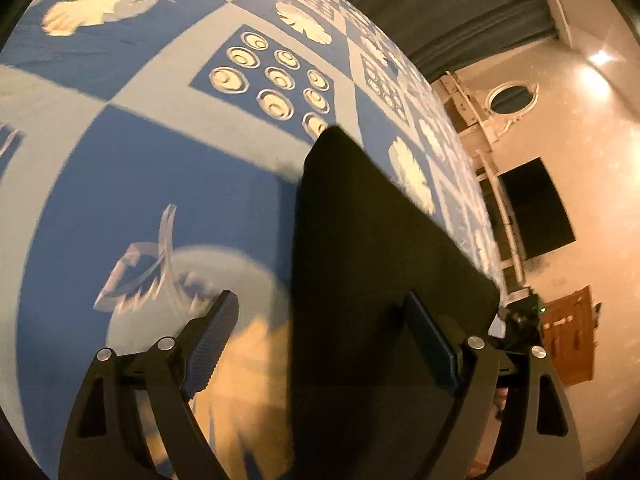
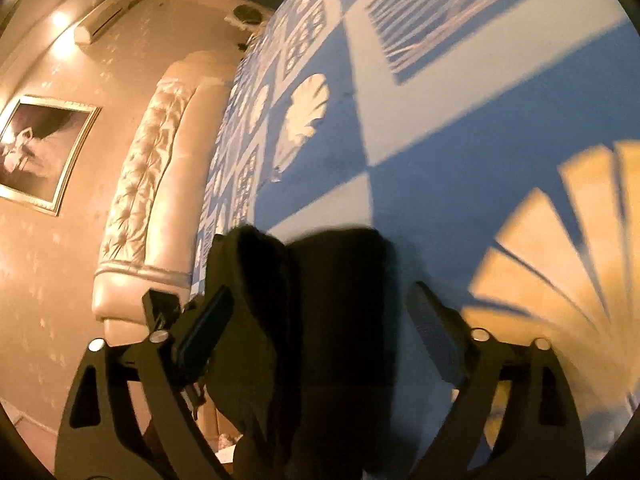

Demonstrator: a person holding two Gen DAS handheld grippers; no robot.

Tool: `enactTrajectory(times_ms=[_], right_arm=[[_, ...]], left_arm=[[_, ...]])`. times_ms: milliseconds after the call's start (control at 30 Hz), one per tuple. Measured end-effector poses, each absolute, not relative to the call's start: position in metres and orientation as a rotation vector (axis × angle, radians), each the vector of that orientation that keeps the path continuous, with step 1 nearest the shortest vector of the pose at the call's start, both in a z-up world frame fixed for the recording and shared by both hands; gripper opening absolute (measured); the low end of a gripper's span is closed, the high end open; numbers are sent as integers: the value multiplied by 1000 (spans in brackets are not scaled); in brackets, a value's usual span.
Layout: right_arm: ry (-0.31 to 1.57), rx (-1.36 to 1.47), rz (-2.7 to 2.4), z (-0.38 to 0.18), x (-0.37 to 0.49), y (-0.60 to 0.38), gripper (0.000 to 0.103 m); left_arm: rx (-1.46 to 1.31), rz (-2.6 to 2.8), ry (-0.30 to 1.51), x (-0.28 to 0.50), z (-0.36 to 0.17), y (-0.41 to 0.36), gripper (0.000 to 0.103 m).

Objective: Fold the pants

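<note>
**Dark pants between two open grippers, on a patterned bed**

Nearest the lens in the left wrist view, the left gripper (image 1: pixel 320 336) stands with its fingers (image 1: pixel 212 344) spread wide and nothing pinched between them. The pants (image 1: pixel 376 264) run as a dark, flat panel through the gap and taper away to a point ahead; whether the right-hand finger touches the cloth I cannot tell. In the right wrist view, the right gripper (image 2: pixel 320 332) is likewise wide open and holds nothing, with the pants (image 2: pixel 328 320) bunched between and under its fingers (image 2: pixel 436 332). Along the left side there the cloth stands up in a thick rolled edge, which looks like several layers or a waistband, though the dark blurs the detail.

The cloth reads as soft and limp, light enough for one gripper to lift but sure to sag and swing once raised. It seems matte, not slippery, so ribbed finger pads should bite well. A grip on a doubled edge or seam would likely hold best; a single thin layer in the middle of the panel could slip out or drag the bedcover with it. The near corners of the flat panel look like the sensible places to close on.

Beyond the pants spreads the blue-and-cream bedspread (image 1: pixel 168 168), printed with leaves and rings. Farther off are a tufted headboard (image 2: pixel 160 152), a framed picture (image 2: pixel 40 152) and a wall-mounted air conditioner (image 2: pixel 100 20).
</note>
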State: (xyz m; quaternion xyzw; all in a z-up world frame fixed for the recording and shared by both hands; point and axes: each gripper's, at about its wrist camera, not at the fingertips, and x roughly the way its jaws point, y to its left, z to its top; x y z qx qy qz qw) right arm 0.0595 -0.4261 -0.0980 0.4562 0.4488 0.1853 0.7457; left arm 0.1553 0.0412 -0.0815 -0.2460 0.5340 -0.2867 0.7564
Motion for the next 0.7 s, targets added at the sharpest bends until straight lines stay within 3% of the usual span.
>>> enactTrajectory(times_ms=[333, 400, 433, 467, 500, 533, 700], right_arm=[[980, 996, 469, -101, 101, -414, 90], [993, 961, 461, -101, 103, -410, 70], [1002, 960, 455, -103, 102, -410, 66], [1002, 968, 451, -106, 102, -412, 58], [994, 980, 457, -108, 100, -412, 53], [989, 983, 458, -110, 99, -413, 50], [958, 1014, 475, -112, 97, -414, 37]], left_arm=[[-537, -661, 1171, 205, -88, 11, 88], [-511, -670, 1167, 208, -87, 8, 88], [-490, -681, 1160, 208, -86, 5, 88], [-470, -682, 1156, 206, -86, 3, 84], [-456, -683, 1152, 204, -85, 3, 60], [-443, -696, 1157, 204, -86, 0, 49], [-426, -672, 1158, 205, -85, -3, 33]])
